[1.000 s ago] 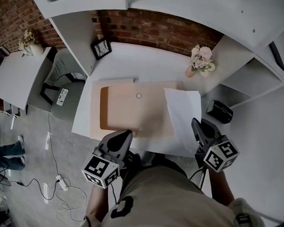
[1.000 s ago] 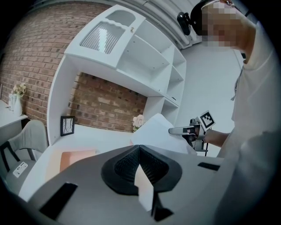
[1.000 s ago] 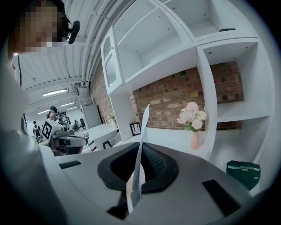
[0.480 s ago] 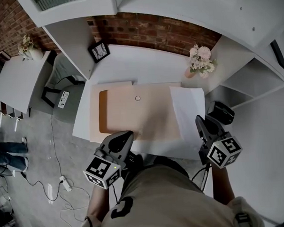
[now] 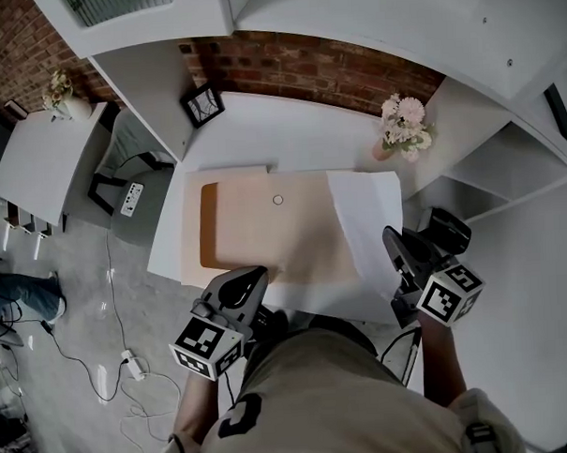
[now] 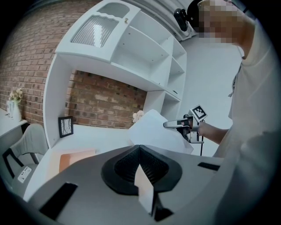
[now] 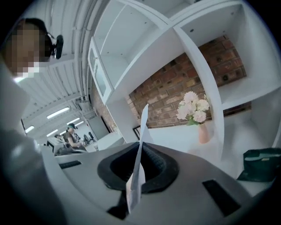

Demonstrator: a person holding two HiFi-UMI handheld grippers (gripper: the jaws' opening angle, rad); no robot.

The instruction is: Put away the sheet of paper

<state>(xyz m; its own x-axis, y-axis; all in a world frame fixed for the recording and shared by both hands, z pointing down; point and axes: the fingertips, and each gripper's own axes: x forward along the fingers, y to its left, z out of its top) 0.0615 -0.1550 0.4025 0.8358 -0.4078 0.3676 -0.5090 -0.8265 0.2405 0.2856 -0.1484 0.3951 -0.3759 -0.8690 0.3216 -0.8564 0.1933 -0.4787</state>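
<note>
Right gripper was clamped shut on the near right edge of the white sheet of paper. It held the sheet lifted and tilted just right of the flat tan card folder on the white surface, likely ready to slide it in. Left gripper was closed too, on a thin pale edge, apparently the folder's near edge, probably to steady or open it. Paper not yet stowed.
</note>
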